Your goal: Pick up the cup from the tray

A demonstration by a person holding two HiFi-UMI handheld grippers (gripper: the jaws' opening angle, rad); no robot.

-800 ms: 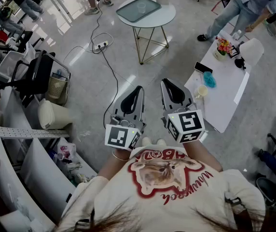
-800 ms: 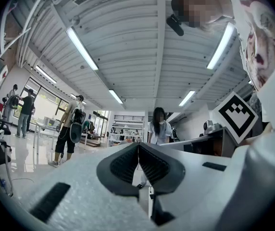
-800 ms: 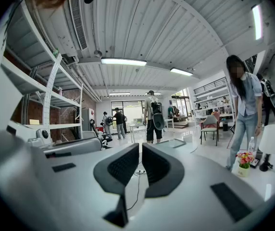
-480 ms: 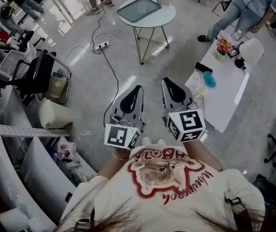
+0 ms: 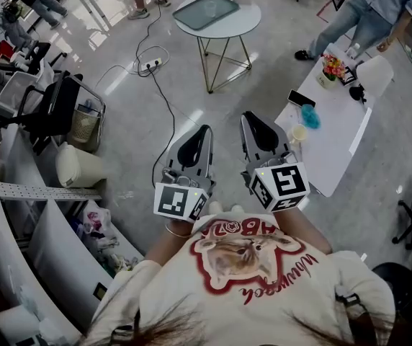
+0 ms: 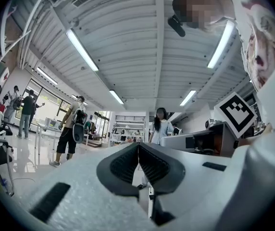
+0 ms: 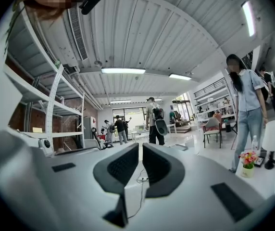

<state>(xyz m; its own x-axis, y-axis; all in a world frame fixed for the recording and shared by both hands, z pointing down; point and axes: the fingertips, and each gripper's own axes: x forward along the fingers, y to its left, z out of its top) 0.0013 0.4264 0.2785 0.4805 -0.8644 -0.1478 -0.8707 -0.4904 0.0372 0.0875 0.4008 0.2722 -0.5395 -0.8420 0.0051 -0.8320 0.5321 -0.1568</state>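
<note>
A grey tray (image 5: 206, 11) lies on a small round white table (image 5: 243, 26) far ahead at the top of the head view. A clear cup (image 5: 212, 7) shows only faintly on it. My left gripper (image 5: 205, 130) and right gripper (image 5: 248, 118) are held side by side close to my chest, pointing toward that table and well short of it. Both are shut with nothing between the jaws. In the left gripper view the pads (image 6: 149, 163) meet. The right gripper view shows its pads (image 7: 156, 165) nearly touching, with only floor beyond.
A white rectangular table (image 5: 336, 146) at the right carries flowers (image 5: 332, 69), a phone (image 5: 301, 98) and a small cup (image 5: 299, 133). A cable and power strip (image 5: 150, 66) cross the floor ahead. A black chair (image 5: 53, 110) and shelving (image 5: 19, 193) stand left. People stand around the room.
Both grippers stay where they were, shut. The head view has drifted slightly, and a person at the far right has shifted.
</note>
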